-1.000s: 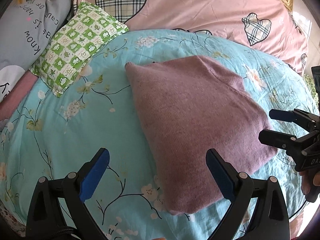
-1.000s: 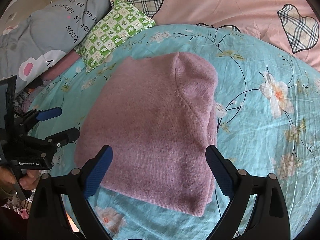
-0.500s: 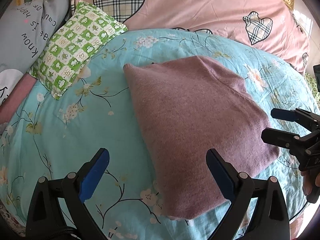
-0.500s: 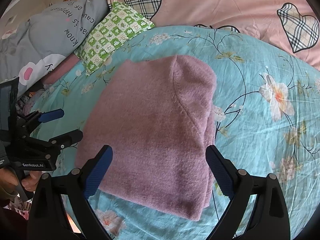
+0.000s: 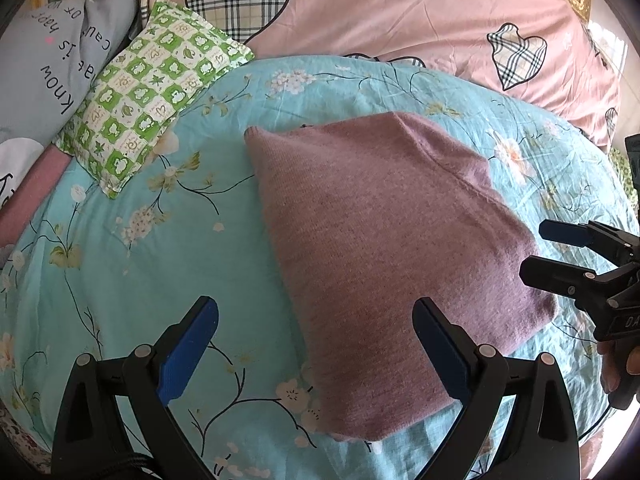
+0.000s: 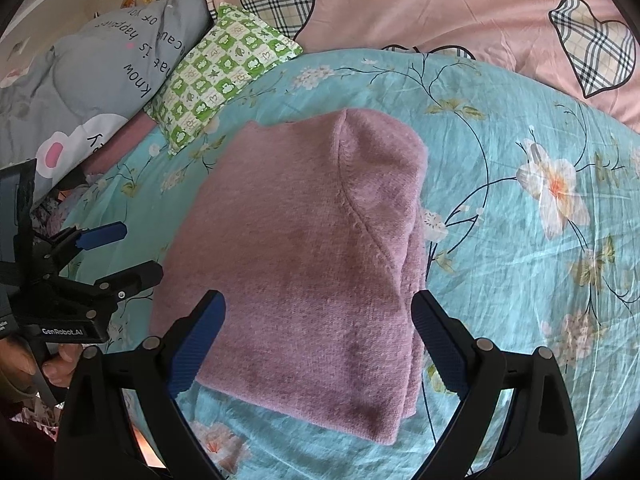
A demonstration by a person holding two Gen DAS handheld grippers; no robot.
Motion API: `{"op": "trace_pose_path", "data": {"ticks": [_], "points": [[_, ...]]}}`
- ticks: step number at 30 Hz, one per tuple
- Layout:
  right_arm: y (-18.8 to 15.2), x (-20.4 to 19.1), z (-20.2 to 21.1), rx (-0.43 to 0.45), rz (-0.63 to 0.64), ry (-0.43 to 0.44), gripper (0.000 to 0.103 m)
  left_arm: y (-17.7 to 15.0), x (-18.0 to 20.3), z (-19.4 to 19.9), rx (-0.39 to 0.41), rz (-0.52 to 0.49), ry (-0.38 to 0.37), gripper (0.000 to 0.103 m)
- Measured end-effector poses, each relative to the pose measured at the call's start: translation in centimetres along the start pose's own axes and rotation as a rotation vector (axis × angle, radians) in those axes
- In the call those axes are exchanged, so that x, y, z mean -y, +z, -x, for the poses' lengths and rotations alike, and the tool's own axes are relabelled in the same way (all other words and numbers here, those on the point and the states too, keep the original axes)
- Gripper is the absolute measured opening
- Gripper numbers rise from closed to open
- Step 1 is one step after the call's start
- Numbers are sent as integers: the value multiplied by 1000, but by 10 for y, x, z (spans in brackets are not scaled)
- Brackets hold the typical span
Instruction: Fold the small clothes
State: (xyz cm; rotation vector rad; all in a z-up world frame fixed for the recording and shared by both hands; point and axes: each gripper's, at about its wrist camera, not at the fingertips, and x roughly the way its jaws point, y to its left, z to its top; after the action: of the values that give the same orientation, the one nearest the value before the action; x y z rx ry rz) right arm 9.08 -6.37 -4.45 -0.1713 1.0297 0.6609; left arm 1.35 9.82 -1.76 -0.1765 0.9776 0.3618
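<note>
A mauve knit garment (image 5: 384,248) lies folded flat on the turquoise floral bedsheet (image 5: 168,264); it also shows in the right wrist view (image 6: 312,264). My left gripper (image 5: 316,344) is open and empty, hovering over the garment's near left edge. It also appears at the left of the right wrist view (image 6: 120,252). My right gripper (image 6: 318,340) is open and empty above the garment's near edge. It also appears at the right of the left wrist view (image 5: 548,252), beside the garment's right corner.
A green checked pillow (image 5: 152,88) lies at the far left of the sheet. A grey printed quilt (image 5: 52,64) sits left of it. A pink duvet with plaid hearts (image 5: 380,12) runs along the back. The bed edge is near me.
Both grippers have drawn back slightly from the garment and stay open. The garment has not moved.
</note>
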Motion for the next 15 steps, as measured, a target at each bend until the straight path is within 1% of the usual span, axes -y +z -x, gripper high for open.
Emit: {"op": "trace_pose_path", "data": {"ticks": [15], "points": [[3, -2, 3, 5, -1, 7, 94, 0, 2, 1, -7, -3, -6, 98]]}}
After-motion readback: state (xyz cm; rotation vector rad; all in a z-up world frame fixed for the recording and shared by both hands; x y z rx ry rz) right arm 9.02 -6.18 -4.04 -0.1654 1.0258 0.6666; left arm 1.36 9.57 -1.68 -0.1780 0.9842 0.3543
